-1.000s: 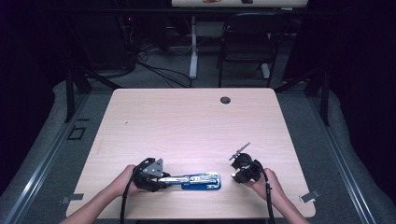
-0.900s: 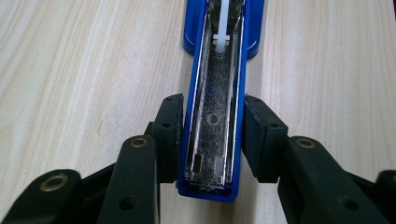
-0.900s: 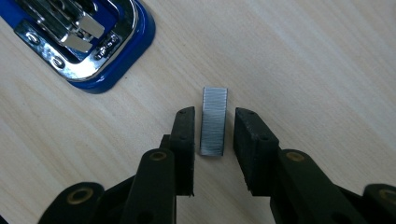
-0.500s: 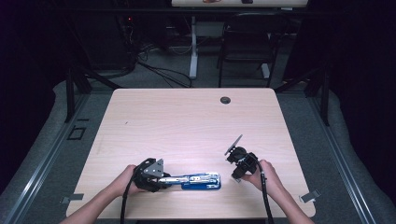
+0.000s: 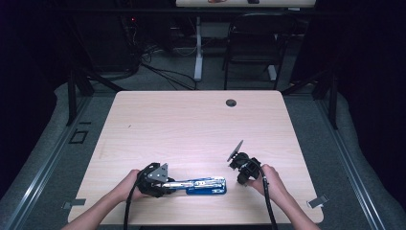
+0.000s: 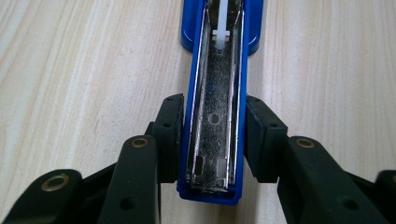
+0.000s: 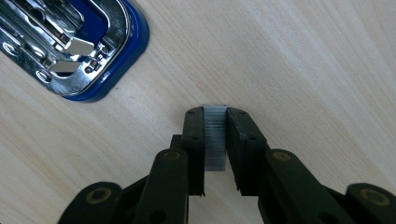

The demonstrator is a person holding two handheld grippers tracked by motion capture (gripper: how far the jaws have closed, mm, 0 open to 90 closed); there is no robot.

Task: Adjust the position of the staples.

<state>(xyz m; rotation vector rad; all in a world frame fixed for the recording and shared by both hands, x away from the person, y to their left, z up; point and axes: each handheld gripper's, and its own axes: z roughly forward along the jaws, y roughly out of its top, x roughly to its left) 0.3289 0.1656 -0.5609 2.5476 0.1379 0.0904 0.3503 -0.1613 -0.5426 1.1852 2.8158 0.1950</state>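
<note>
Clamping the opened stapler (image 6: 215, 116) by its long sides, my left tool (image 6: 214, 135) pins it to the surface (image 5: 191, 129). Right tool (image 7: 215, 140), its jaws just closing, pinches the staple strip (image 7: 215, 135) beside the stapler's front: light, brittle, best held by its flat sides.

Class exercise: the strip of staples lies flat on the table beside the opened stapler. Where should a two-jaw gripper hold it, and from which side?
Probably across its two long flat sides, near mid-length, coming from above: the strip of staples is narrow and straight, so the pads bear evenly, as the right gripper shows.
</note>
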